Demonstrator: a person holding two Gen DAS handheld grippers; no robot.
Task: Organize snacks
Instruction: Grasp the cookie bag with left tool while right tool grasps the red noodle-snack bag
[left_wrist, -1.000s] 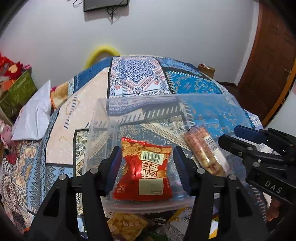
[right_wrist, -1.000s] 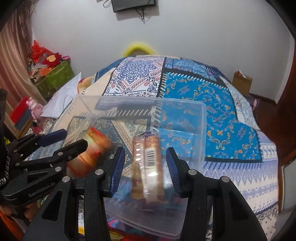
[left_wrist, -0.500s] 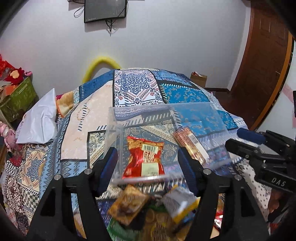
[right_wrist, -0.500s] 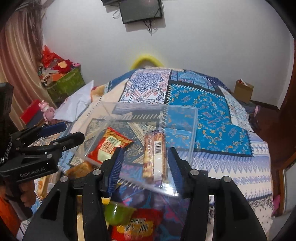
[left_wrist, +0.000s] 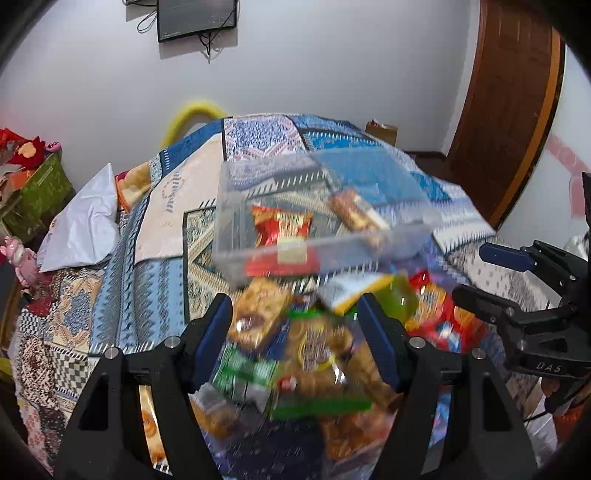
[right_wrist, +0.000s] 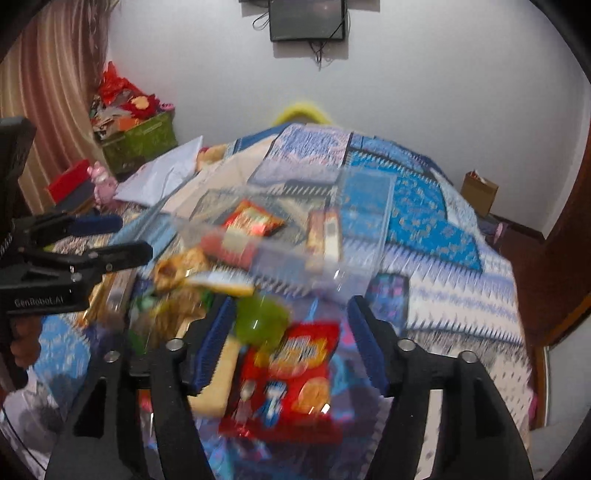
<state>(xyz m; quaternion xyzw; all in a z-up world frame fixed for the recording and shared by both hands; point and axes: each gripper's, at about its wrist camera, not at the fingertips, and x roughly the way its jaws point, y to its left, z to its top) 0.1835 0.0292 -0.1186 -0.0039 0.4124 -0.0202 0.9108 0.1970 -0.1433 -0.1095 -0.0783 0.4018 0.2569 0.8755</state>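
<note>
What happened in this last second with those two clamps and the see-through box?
Both grippers, left and right, have let go and drawn back from the clear box, jaws just opening, nothing between them now. The red packet and the biscuit pack stayed inside the box; the loose snack pile has come into view.

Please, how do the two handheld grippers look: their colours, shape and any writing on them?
Both are black plastic with two long angled fingers, blue ribbed pads on the inner faces and silver screw heads. The left gripper, seen from the right wrist view, bears the pale lettering "GenRobot.AI". The right gripper, seen from the left wrist view, bears "DAS".
</note>
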